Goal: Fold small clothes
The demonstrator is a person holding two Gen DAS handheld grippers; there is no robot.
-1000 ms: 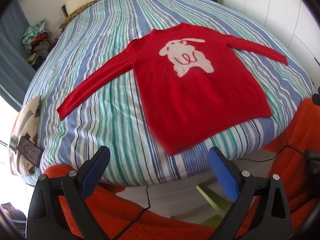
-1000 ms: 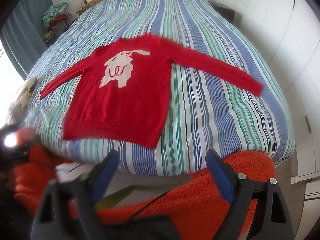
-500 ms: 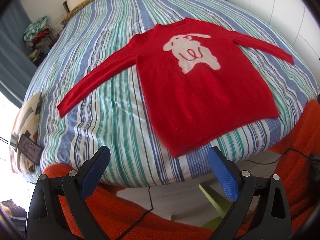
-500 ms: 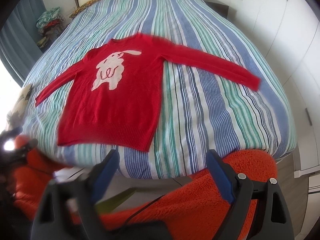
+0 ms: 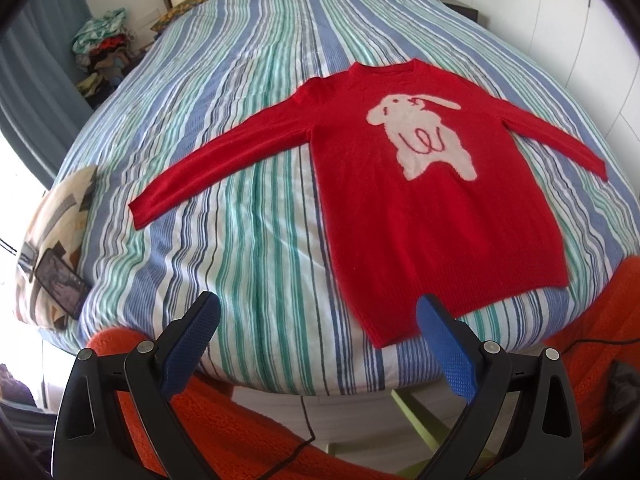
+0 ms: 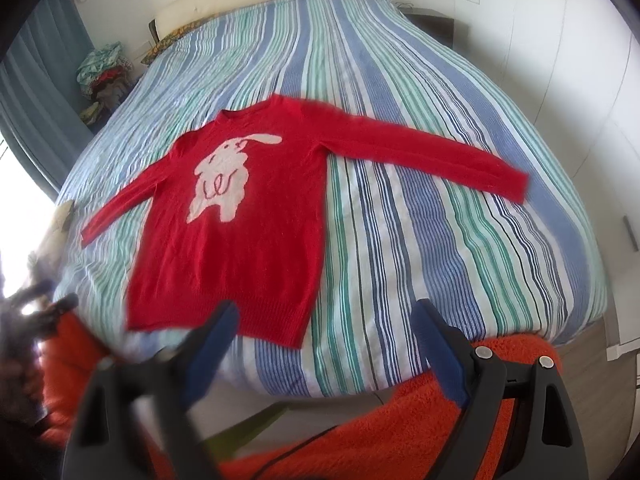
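A small red sweater (image 5: 420, 216) with a white rabbit on its chest lies flat, face up, on the striped bed (image 5: 248, 208), both sleeves spread out sideways. My left gripper (image 5: 318, 312) hovers open over the bed's near edge, just left of the sweater's hem, with nothing between its blue pads. In the right wrist view the same sweater (image 6: 248, 248) sits left of centre. My right gripper (image 6: 324, 316) hangs open above the hem's right corner, holding nothing.
An orange fleecy sleeve (image 6: 400, 420) and a black cable fill the foreground below the bed. A patterned cushion (image 5: 60, 216) with a phone (image 5: 60, 284) on it lies at the bed's left edge. A heap of clothes (image 5: 102, 48) sits at the far left. White walls stand on the right.
Both grippers have moved in over the bed, so the sweater looms larger and closer to the fingers. The sweater itself has not moved, and both grippers stay open.
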